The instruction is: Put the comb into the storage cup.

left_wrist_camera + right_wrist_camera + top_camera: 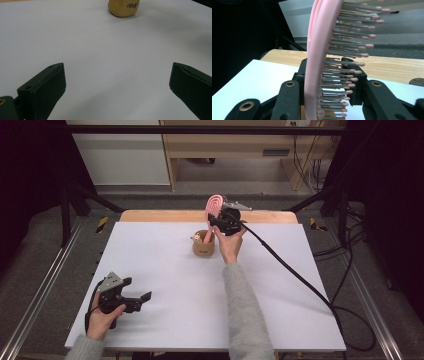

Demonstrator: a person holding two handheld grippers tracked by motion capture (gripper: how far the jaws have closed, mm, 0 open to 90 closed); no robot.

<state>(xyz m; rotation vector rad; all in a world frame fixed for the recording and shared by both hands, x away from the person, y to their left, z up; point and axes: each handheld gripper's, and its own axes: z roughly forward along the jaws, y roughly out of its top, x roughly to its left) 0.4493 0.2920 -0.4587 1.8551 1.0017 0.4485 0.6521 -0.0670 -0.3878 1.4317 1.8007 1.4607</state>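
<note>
We see the right gripper (216, 221) pinching a pink hairbrush (214, 207) upright above the tan cup (204, 246) at the far side of the white table (175, 285). The left gripper (137, 300) rests near the table's front-left corner, jaws spread.

Floor: grey carpet floor (45, 240), left and right edges.
Furniture: pale wooden cabinet (230, 145), top centre.
Frame: black metal bar (200, 129), top.

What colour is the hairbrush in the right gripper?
Pink hairbrush, with pink-tipped bristles; clearest in the right gripper view.
</note>
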